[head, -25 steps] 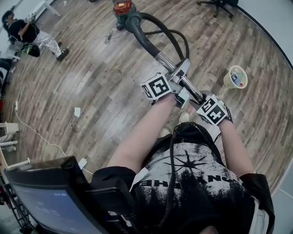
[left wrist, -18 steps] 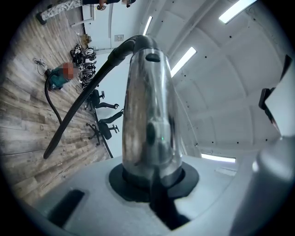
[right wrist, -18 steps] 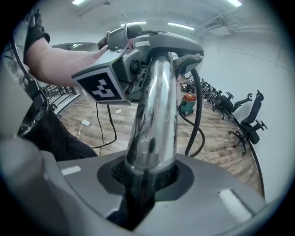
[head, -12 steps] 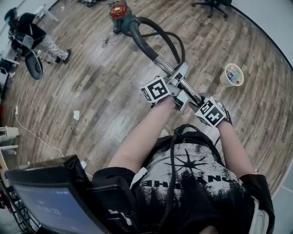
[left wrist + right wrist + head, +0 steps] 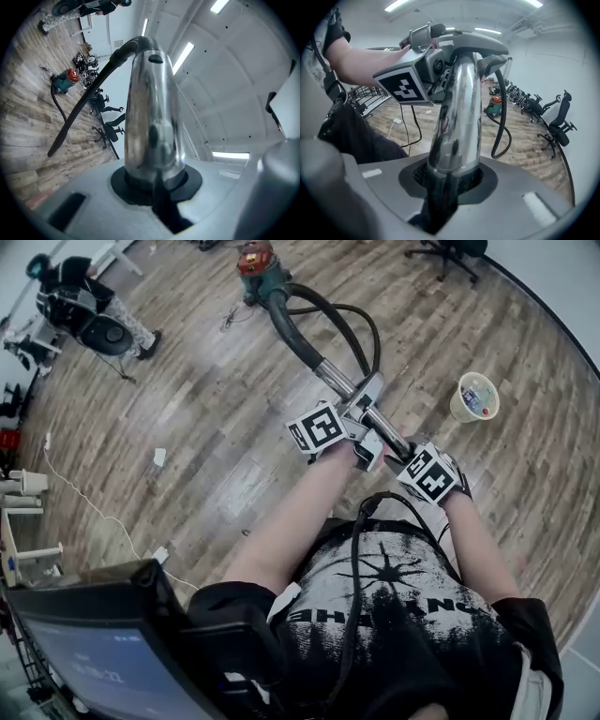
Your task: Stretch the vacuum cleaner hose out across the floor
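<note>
The vacuum cleaner's chrome wand (image 5: pixel 361 401) runs up from my hands to a black hose (image 5: pixel 292 326). The hose curves and loops across the wood floor to the red-topped canister (image 5: pixel 254 259). My left gripper (image 5: pixel 360 426) is shut on the wand, higher up; its own view shows the wand (image 5: pixel 152 117) clamped in the left gripper (image 5: pixel 157 180), with the hose (image 5: pixel 86 101) and canister (image 5: pixel 64 80) beyond. My right gripper (image 5: pixel 405 454) is shut on the wand's lower end. From the right gripper (image 5: pixel 450 180) the wand (image 5: pixel 457 122) rises to the left gripper's marker cube (image 5: pixel 404 87).
A paper tub (image 5: pixel 475 397) stands on the floor right of the wand. An office chair (image 5: pixel 448 249) is at the back and a seated person (image 5: pixel 89 310) at far left. A white cable (image 5: pixel 94 512) trails along the left. A monitor (image 5: pixel 94 652) fills the near left corner.
Both grippers keep their hold on the wand, the right one shifting slightly nearer me. The seated person at far left has moved with their chair.
</note>
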A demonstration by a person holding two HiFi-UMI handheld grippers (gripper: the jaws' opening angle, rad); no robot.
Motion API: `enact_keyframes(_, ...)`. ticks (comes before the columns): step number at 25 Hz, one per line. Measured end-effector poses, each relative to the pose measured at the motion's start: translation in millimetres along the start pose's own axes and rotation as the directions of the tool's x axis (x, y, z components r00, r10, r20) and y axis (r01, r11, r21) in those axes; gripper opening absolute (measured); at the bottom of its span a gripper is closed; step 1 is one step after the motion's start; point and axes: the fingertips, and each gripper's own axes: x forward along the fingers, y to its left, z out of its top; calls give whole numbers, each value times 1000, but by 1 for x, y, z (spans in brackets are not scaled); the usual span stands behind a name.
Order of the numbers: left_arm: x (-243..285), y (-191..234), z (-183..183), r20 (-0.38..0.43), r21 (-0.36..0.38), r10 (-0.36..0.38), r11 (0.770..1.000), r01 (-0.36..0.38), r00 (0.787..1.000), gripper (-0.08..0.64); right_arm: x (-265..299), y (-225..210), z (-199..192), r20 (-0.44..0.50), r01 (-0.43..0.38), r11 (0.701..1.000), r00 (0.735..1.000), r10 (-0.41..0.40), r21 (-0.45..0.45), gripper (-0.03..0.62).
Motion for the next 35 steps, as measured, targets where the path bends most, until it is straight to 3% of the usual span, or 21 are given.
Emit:
enact_keyframes(9, -8, -33, -81, 66, 26, 83, 996, -84, 994, 41, -44, 28, -77, 13, -71, 996, 997, 71, -59, 109)
enact_keyframes(14, -9, -42, -112, 61, 34, 102, 994, -104, 993, 41, -57, 41, -104, 26, -87, 995, 996, 88, -48, 108)
enact_keyframes(24, -18, -60, -137, 21, 8, 61, 998, -62, 998, 41, -72, 64, -121, 13, -47, 999, 999, 47, 8, 109)
enact_keyframes(35, -107, -64, -145, 4, -58, 55, 997, -54, 999, 41, -54, 155, -118, -38, -43, 998, 998, 45, 52, 110)
